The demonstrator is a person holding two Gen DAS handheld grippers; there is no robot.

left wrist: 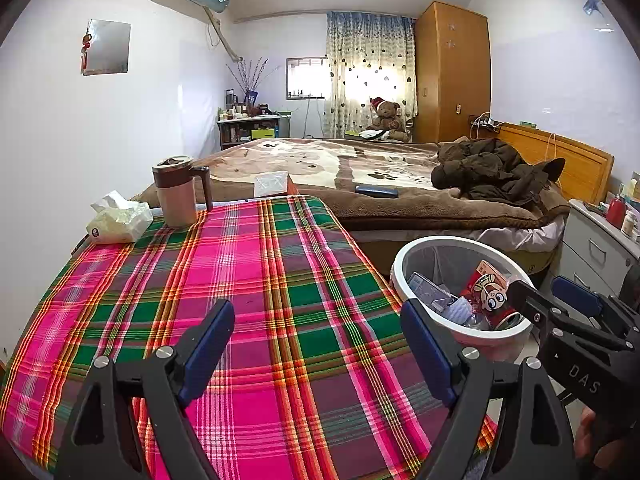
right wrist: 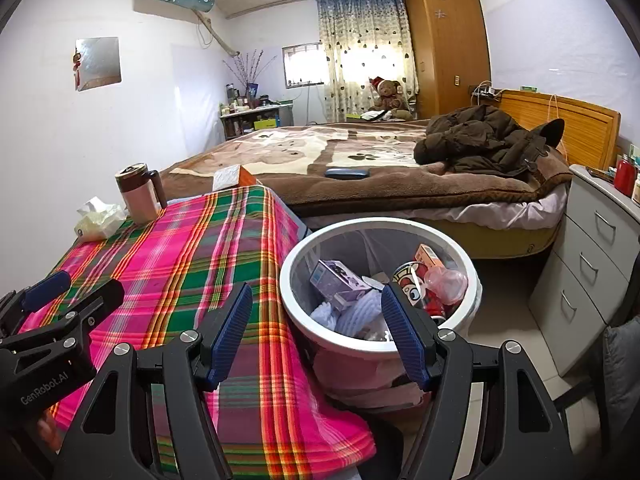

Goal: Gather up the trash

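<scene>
trash already fills the white-rimmed bin [right wrist: 378, 344] at lower centre of the right wrist view: a purple box [right wrist: 340, 282], a red cartoon wrapper [right wrist: 418, 286], a pink plastic piece [right wrist: 446, 280] and pale crumpled bits. both tongs are released and grasp nothing, the left tongs [left wrist: 316, 354] over the plaid-covered surface [left wrist: 256, 280] at the bottom of the left wrist view, the right tongs [right wrist: 316, 330] straddling the surface edge and the bin rim. no loose litter shows on the cloth (only 2 things stand at its upper-left corner, a tissue pack [left wrist: 120, 220] and a lidded mug [left wrist: 178, 192]). the likely slip from here is mistaking those for trash; the mug looks top-heavy and may hold liquid, so a careless sweep could tip it onto the cloth. the bin stands just beside the surface, and a low swing of the right tongs could clip its rim and spill the load.
</scene>
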